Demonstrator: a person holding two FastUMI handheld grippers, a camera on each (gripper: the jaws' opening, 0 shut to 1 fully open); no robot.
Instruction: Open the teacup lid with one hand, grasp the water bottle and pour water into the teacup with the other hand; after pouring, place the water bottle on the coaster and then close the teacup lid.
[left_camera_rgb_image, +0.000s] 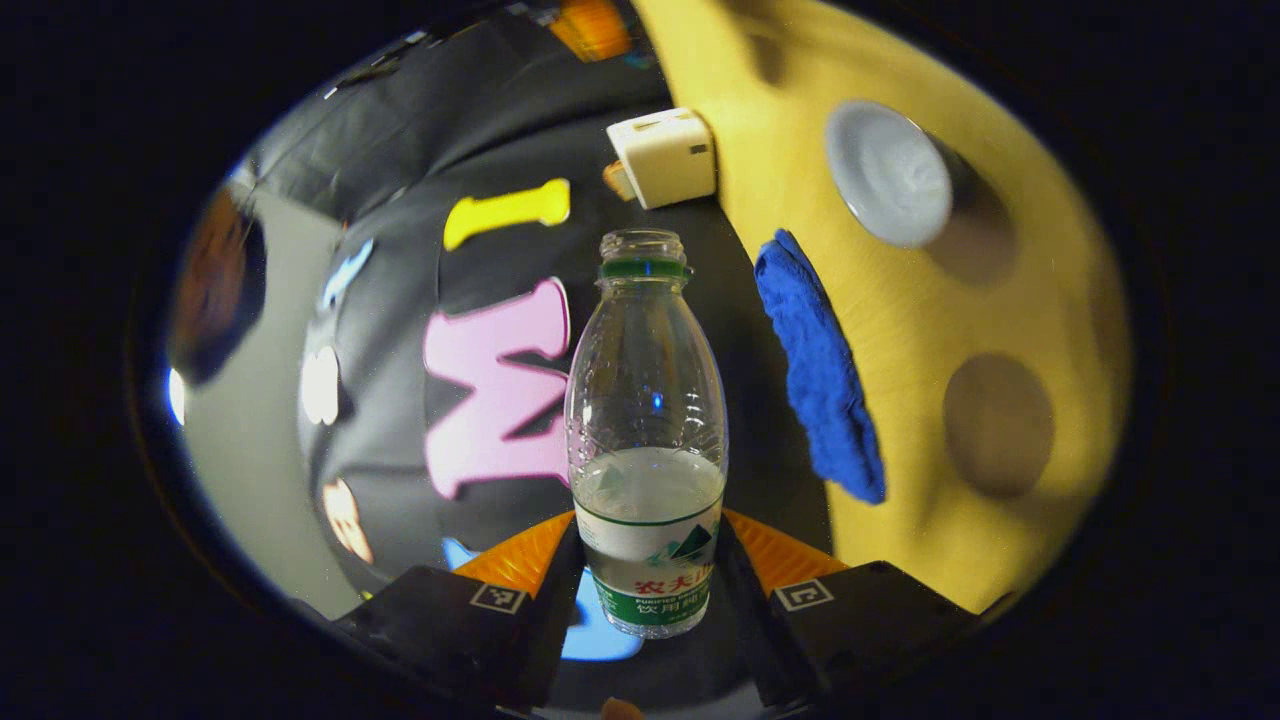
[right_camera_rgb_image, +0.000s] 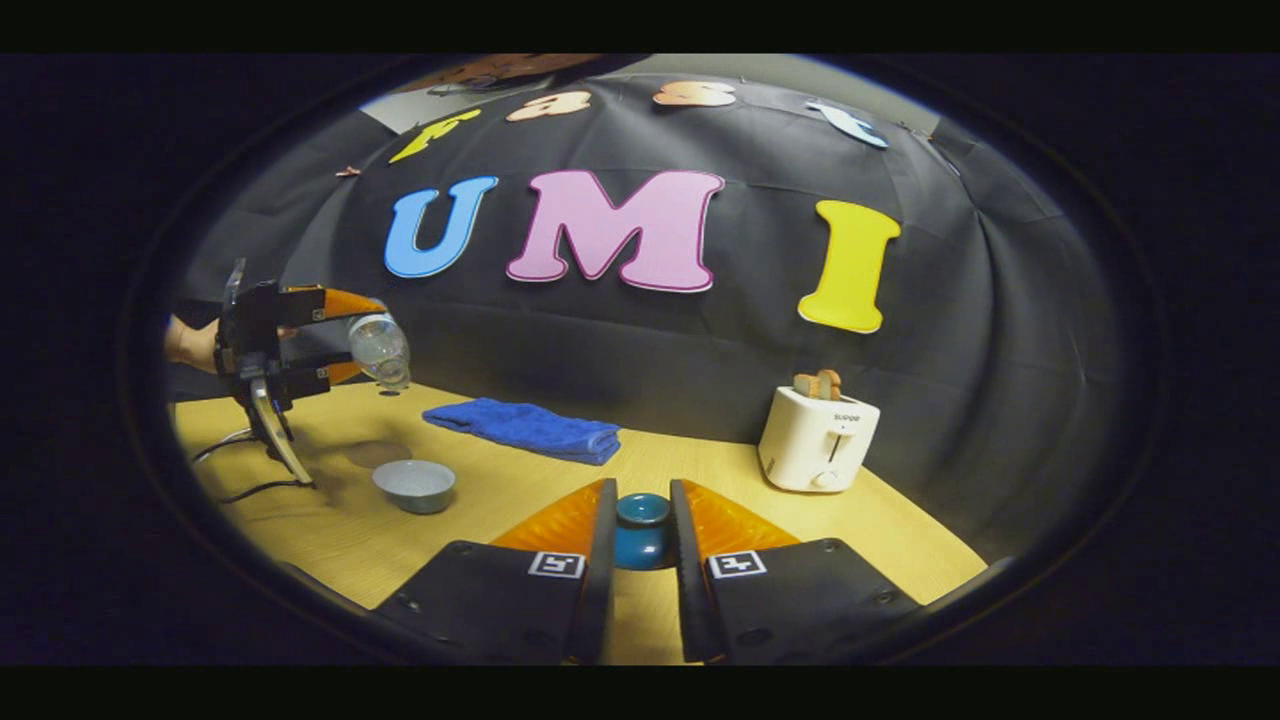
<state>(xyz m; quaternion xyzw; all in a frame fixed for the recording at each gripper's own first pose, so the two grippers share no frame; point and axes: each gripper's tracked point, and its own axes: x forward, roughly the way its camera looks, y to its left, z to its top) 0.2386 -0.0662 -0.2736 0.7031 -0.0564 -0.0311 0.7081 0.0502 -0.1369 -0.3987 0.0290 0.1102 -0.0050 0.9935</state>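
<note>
- In the left gripper view I see my left gripper (left_camera_rgb_image: 648, 590) holding the water bottle (left_camera_rgb_image: 646, 440); both fingers press on its lower part, at the label.
- The bottle has no cap, and water fills about its lower third. Seen along the fingers, its neck points away from me.
- Beyond the bottle, on the yellow table (left_camera_rgb_image: 920, 330), lies a blue cloth (left_camera_rgb_image: 818, 370), then the grey teacup (left_camera_rgb_image: 890, 172) with its mouth uncovered, and a round coaster (left_camera_rgb_image: 998, 425) near it.
- A white toaster (left_camera_rgb_image: 665, 157) stands at the far edge of the table.
- In the right gripper view my right gripper (right_camera_rgb_image: 642, 545) is narrow, and the dark blue teacup lid (right_camera_rgb_image: 642, 530) sits between its fingers; they seem to press on it from both sides.
- Farther off to the left, the teacup (right_camera_rgb_image: 414, 485) stands on the table, with the coaster (right_camera_rgb_image: 375, 453) just behind it.
- Above them the left gripper (right_camera_rgb_image: 345, 335) holds the bottle (right_camera_rgb_image: 380, 350) tilted, its mouth down, well apart from the cup.
- The blue cloth (right_camera_rgb_image: 525, 427) and the toaster (right_camera_rgb_image: 818, 438) are at the back.
</note>
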